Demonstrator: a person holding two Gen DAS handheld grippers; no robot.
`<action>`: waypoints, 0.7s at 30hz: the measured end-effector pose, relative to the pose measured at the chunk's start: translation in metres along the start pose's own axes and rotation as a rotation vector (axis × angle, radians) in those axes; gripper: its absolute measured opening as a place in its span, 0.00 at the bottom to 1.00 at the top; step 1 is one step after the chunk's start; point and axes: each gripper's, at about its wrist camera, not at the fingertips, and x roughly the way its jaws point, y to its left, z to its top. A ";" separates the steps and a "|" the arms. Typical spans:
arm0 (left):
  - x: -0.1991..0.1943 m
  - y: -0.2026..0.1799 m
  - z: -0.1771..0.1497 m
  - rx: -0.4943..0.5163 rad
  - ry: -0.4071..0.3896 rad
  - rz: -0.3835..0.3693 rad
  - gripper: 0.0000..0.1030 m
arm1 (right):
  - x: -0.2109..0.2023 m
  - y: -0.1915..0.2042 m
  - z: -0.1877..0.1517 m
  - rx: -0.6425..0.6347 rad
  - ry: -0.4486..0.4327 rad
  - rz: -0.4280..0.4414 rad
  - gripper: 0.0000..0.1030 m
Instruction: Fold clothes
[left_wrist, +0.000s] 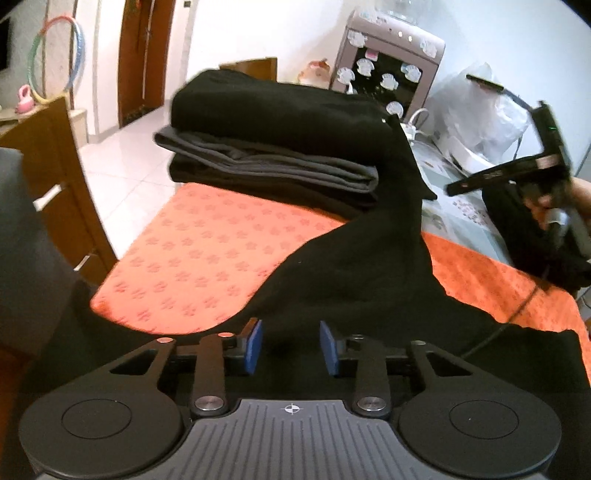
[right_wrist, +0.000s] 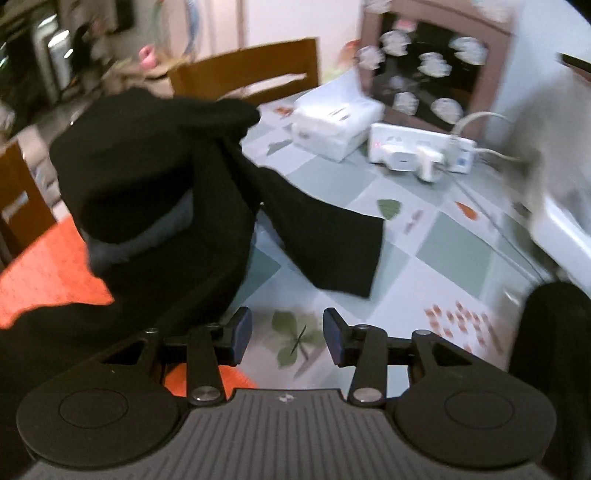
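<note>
A black garment (left_wrist: 351, 266) lies loosely spread over the orange mat (left_wrist: 192, 251), draped up against a stack of folded dark clothes (left_wrist: 266, 147). My left gripper (left_wrist: 292, 346) sits low over the garment's near part. Its blue pads stand apart with black cloth between them, and no pinch shows. In the right wrist view, one black sleeve (right_wrist: 325, 243) reaches out onto the leaf-print tablecloth (right_wrist: 443, 251). My right gripper (right_wrist: 288, 334) hangs open over bare tablecloth just right of the garment, with nothing between its fingers. A hand (left_wrist: 550, 201) carries it at the right edge of the left wrist view.
White boxes (right_wrist: 336, 125) and a power strip (right_wrist: 417, 147) sit at the back of the table. Another dark garment (right_wrist: 554, 350) lies at the right edge. A wooden chair (right_wrist: 251, 70) stands behind the stack, wooden furniture (left_wrist: 48, 177) to the left, and a sticker-covered cabinet (left_wrist: 388, 70) behind.
</note>
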 end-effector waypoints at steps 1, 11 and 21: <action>0.006 -0.002 0.002 0.004 0.007 -0.004 0.32 | 0.010 -0.001 0.002 -0.021 0.006 0.001 0.47; 0.039 -0.016 0.028 0.029 0.007 -0.123 0.32 | 0.062 -0.018 0.016 -0.051 -0.022 -0.024 0.47; 0.061 -0.017 0.028 0.055 0.101 -0.118 0.22 | 0.034 -0.031 0.030 -0.006 -0.104 -0.093 0.01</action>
